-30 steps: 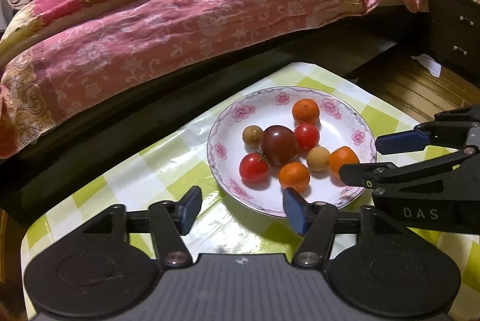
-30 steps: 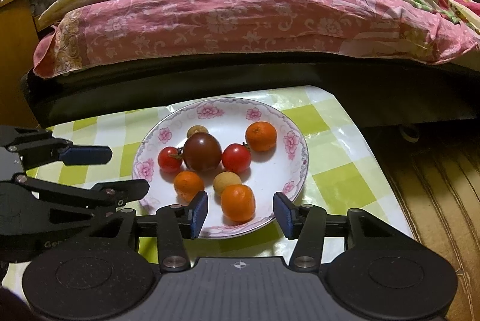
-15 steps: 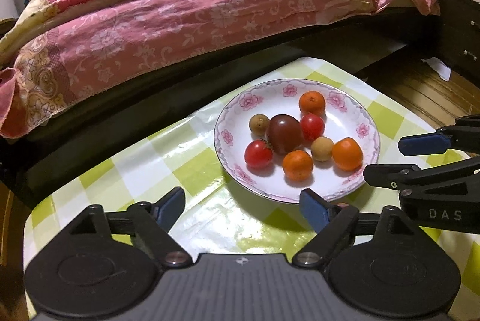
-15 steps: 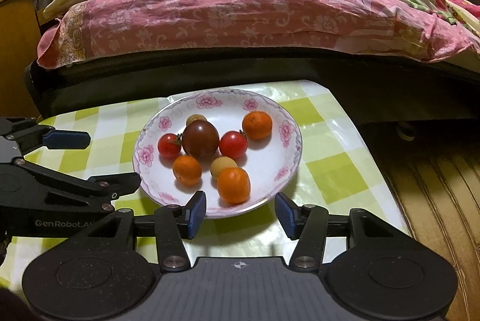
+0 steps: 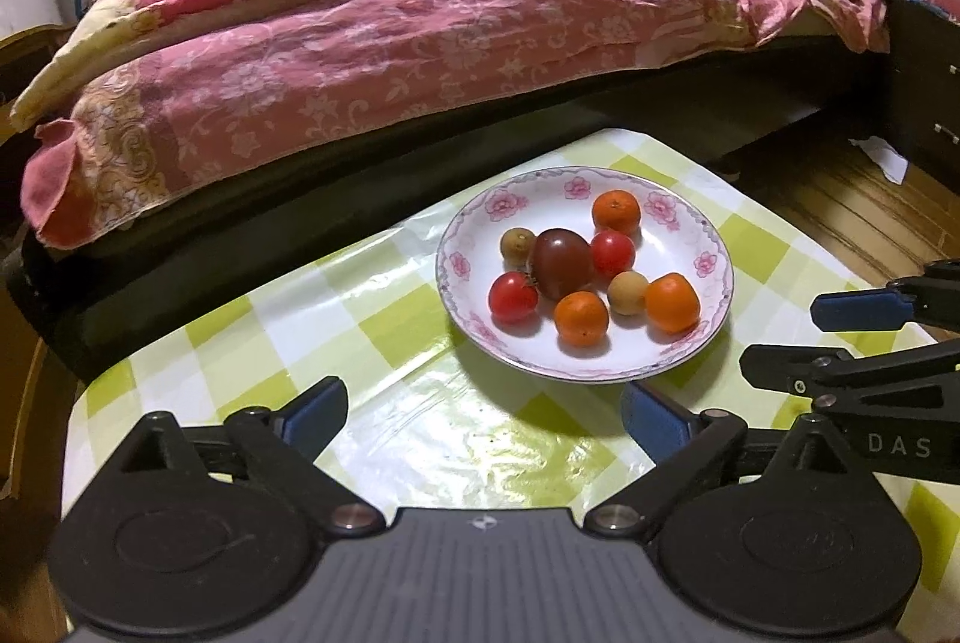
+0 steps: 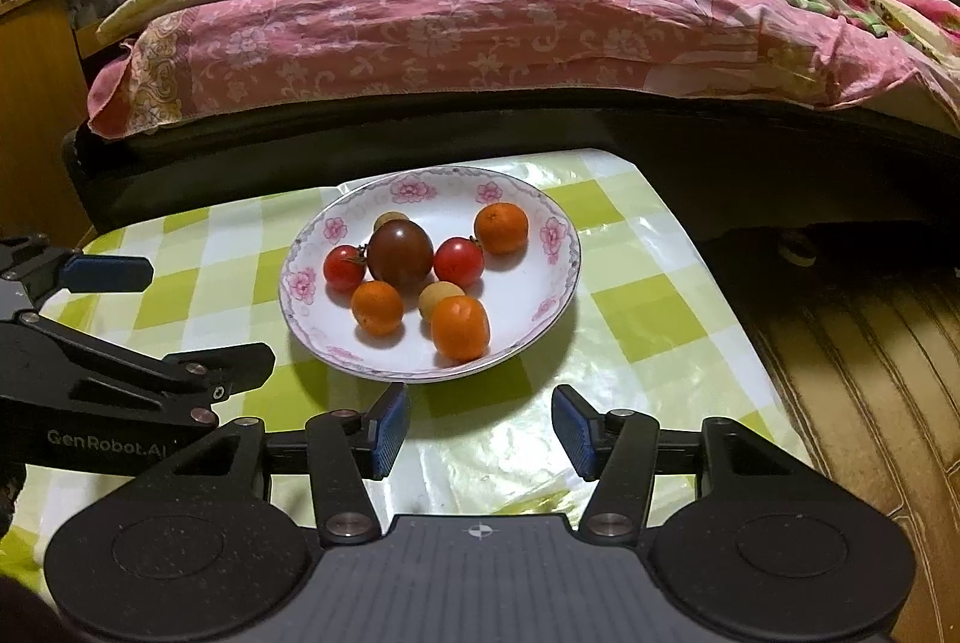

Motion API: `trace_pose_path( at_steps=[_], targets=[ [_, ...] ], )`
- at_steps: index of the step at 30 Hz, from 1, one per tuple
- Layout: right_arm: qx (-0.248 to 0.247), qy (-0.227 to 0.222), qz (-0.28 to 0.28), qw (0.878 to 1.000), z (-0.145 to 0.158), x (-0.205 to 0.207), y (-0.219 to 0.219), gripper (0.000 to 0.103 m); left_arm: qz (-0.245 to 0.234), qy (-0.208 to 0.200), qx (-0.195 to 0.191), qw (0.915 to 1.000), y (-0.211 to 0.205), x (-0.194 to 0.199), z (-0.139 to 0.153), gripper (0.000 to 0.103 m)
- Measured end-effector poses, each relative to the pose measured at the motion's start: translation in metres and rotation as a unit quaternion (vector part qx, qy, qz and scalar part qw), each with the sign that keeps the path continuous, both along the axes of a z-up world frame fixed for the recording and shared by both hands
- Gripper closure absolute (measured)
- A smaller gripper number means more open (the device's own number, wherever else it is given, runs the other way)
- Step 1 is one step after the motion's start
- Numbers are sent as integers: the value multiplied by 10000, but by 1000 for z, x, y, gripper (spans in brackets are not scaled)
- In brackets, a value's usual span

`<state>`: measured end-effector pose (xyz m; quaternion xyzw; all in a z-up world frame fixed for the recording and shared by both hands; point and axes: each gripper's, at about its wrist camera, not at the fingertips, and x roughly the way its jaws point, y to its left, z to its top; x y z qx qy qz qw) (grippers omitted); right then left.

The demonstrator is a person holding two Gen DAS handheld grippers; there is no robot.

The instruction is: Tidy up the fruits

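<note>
1. One white plate (image 5: 708,247) with a pink flower rim holds all the fruit.
2. Three orange mandarins: one at the back (image 5: 615,212), two at the front (image 5: 581,317) (image 5: 672,302).
3. Two small red tomatoes (image 5: 513,297) (image 5: 612,253).
4. One large dark purple-brown tomato (image 5: 561,263).
5. Two small tan round fruits (image 5: 517,245) (image 5: 627,292).
6. Eight pieces of fruit altogether.
</note>
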<state>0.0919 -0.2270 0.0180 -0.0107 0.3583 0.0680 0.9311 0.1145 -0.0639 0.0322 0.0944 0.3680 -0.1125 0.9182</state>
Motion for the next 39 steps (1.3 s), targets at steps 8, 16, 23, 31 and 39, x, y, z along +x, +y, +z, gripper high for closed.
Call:
trace_pose_path(
  at_steps=[8,16,23,31,39],
  targets=[
    [-15,-64,35,10000,5,-8,5,52,125,-50,105,9999,2,-9,6,0],
    [18,-99,-2,9999,9,-20,6,52,220,-43,12,9997,8,-22,9,0],
    [61,-100,-66,9999,13,-32,8,51,283,-4,-95,9996,9,-37,10,0],
    [138,-149,-121,9997,18,-44,9,51,403,3,-195,9990,12,-50,13,0],
    [271,-98,-207,9994,19,-60,10,50,445,5,-228,9988,14,-63,14,0]
  ],
)
